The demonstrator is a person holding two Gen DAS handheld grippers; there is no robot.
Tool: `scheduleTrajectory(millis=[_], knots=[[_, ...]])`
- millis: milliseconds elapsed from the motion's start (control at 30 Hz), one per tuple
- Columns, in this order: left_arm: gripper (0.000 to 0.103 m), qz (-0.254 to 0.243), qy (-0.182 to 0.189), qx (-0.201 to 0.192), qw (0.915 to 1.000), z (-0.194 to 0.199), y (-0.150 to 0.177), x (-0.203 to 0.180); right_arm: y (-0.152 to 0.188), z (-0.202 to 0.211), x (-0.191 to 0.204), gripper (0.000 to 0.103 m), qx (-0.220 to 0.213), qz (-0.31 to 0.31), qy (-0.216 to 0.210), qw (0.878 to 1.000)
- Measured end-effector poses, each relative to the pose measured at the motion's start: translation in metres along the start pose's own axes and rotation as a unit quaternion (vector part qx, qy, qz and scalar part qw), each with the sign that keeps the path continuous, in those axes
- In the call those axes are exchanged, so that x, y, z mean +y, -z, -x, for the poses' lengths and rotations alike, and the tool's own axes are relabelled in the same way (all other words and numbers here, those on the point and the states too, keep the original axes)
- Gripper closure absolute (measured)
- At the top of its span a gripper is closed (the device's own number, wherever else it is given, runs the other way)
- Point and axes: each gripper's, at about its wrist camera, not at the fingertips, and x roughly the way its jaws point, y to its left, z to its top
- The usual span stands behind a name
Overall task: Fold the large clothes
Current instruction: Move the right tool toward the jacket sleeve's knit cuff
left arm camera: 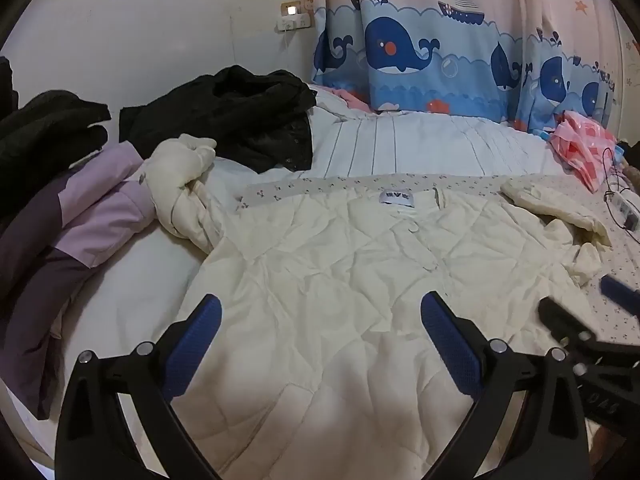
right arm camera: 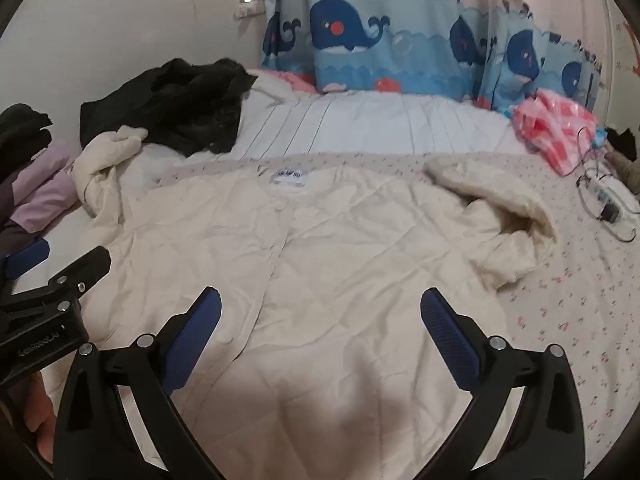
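Observation:
A large cream quilted jacket (left arm camera: 340, 280) lies spread on the bed with its lining up and a white neck label (left arm camera: 396, 199) at the far side. One sleeve (left arm camera: 180, 168) is bunched at the left, and a fleecy fold (right arm camera: 500, 200) lies at the right. My left gripper (left arm camera: 320, 304) hovers open over the jacket's near left part with nothing between its blue pads. My right gripper (right arm camera: 320, 298) hangs open over the jacket (right arm camera: 320, 248) beside it, also holding nothing. Each gripper shows at the edge of the other's view: the right gripper (left arm camera: 588, 300) and the left gripper (right arm camera: 76, 249).
A black garment (left arm camera: 240, 120) and a purple jacket (left arm camera: 92, 220) lie at the bed's left. A pink plastic bag (left arm camera: 580, 148) and a power strip with cables (right arm camera: 608, 204) sit at the right. The whale curtain (left arm camera: 440, 60) hangs behind. A hand (right arm camera: 38, 412) holds the left gripper.

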Motion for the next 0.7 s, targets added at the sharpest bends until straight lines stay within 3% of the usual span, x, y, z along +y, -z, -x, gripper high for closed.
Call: scheduleTrajectory(millis=[167, 700], knots=[[0.007, 0.005, -0.004, 0.002, 1.0, -0.004, -0.002, 0.001, -0.006, 0.015, -0.001, 0.006, -0.036, 0.007, 0.005, 0.999], [0.007, -0.003, -0.004, 0.011, 0.9999, -0.017, 0.001, -0.003, -0.008, 0.021, -0.005, 0.006, -0.043, -0.002, -0.017, 0.999]])
